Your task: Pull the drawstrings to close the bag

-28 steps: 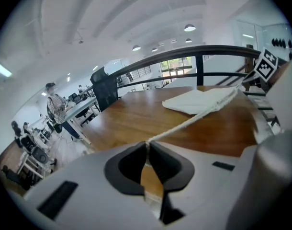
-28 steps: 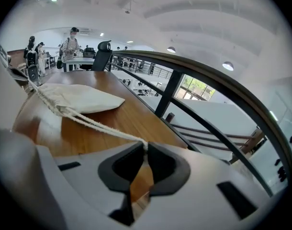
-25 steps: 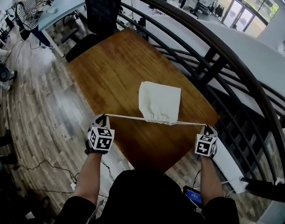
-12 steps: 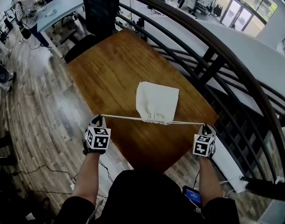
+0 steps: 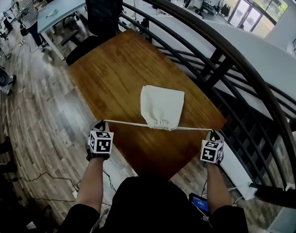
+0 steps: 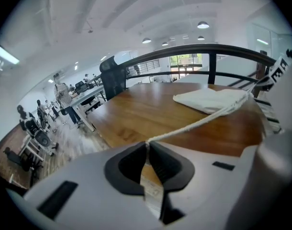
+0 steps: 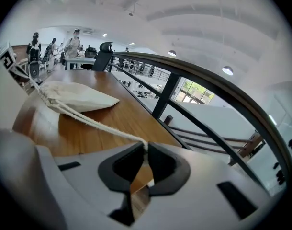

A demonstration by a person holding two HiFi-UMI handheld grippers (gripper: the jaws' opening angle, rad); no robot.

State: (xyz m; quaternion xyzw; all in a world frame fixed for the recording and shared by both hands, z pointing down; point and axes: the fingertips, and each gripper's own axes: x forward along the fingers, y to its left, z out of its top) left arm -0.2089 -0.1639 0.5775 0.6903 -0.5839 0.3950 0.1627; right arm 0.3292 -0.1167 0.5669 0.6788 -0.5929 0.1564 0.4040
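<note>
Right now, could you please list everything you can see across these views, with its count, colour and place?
bag: one, cream cloth, flat on the table's near half, gathered mouth towards the person
drawstrings: two, white, stretched taut from the bag's mouth out to each side
table: one, brown wood, centre
railing: one, black, curving past the table's right side
office chair: one, black, at the table's far end
person: one, striped top, far left background
floor: wood planks, left of the table
left gripper: one, grey, jaws shut on the left drawstring
right gripper: one, grey, jaws shut on the right drawstring
</note>
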